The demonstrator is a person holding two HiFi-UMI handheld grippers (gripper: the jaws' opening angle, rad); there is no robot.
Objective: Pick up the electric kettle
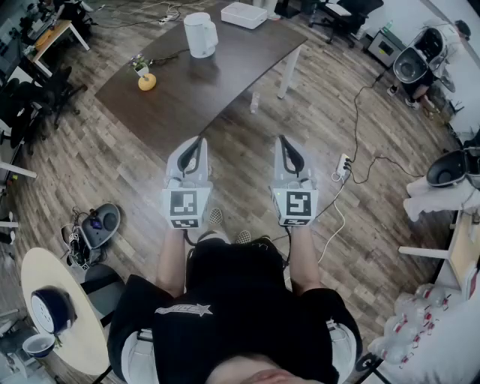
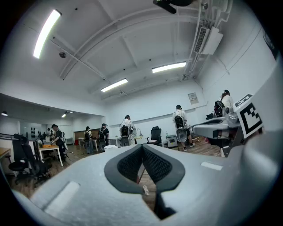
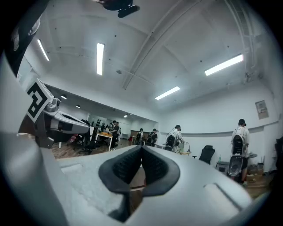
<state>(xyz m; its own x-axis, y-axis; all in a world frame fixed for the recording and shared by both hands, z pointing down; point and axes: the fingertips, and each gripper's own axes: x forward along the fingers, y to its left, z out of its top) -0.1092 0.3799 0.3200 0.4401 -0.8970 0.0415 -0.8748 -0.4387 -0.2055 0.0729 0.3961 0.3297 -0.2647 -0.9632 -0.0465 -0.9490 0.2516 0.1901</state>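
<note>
Low in the frame, the left tongs [image 1: 196, 144] and right tongs [image 1: 286, 144] are clenched, empty. Well beyond them, at top centre, the electric kettle [image 1: 200, 34] stands upright on the worktop [image 1: 225, 75], almost straight up-frame from the left tongs, probably the nearer pair.

— The electric kettle [image 1: 200, 34] by the far edge of the tabletop [image 1: 202, 90]: what colour is it?
— White, on dark brown. The flat box [image 1: 244, 15] at the far corner is white too, and the round thing [image 1: 147, 82] near the left edge is orange.
— And the left gripper [image 1: 196, 142] and right gripper [image 1: 283, 141]?
— Pale grey, with black textured pads [image 2: 130, 164] and black-and-white square markers [image 1: 184, 204]. The floor [image 1: 247, 172] is brown wood planks.
</note>
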